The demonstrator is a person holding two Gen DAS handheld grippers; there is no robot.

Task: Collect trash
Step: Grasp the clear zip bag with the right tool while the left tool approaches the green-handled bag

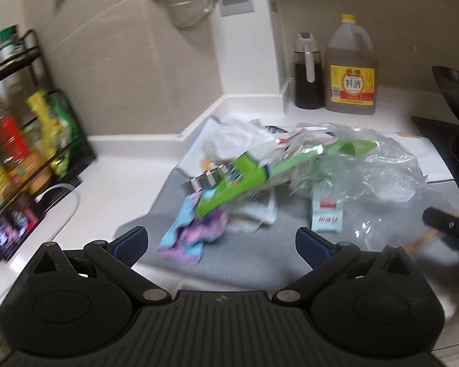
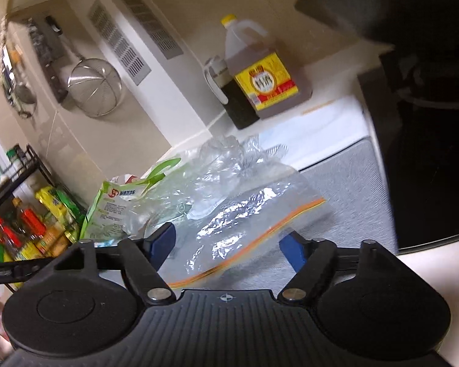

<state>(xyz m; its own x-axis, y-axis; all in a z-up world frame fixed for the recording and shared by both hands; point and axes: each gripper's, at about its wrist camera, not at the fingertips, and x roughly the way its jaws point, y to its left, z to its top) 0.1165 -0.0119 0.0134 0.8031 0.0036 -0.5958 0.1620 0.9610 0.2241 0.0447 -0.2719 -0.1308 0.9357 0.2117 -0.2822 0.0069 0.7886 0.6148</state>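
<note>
**Light, crackly trash on the grey mat: soft to grip, easy to lose**

Left gripper (image 1: 222, 240): jaws wide apart, nothing between them, above the near edge of the grey mat (image 1: 260, 263). Right gripper (image 2: 228, 246): jaws also apart, with the clear zip bag (image 2: 248, 214) lying between and below the pads, not pressed by them.

Trash heaped in the middle of the mat, toward its far edge. On top, a green wrapper (image 1: 248, 171), tilted, one end raised. Under its near end, a crumpled blue and pink cloth or paper (image 1: 192, 229). Behind, white crumpled paper (image 1: 229, 137). To the right, clear plastic film (image 1: 382, 168) and a small white carton (image 1: 326, 214) standing at the mat's middle. Two bottles (image 1: 350, 70) in the far corner of the counter, well apart from the heap, probably not trash.

Everything here probably very light and soft. Film and zip bag: slippery, collapsing under the pads, best pinched at a fold or at the stiff orange seal strip. Green wrapper: a bit stiffer, best taken at its raised end. Carton: rigid but crushable, best taken across its narrow sides. Risk of dragging neighbours along, since pieces overlap.
</note>
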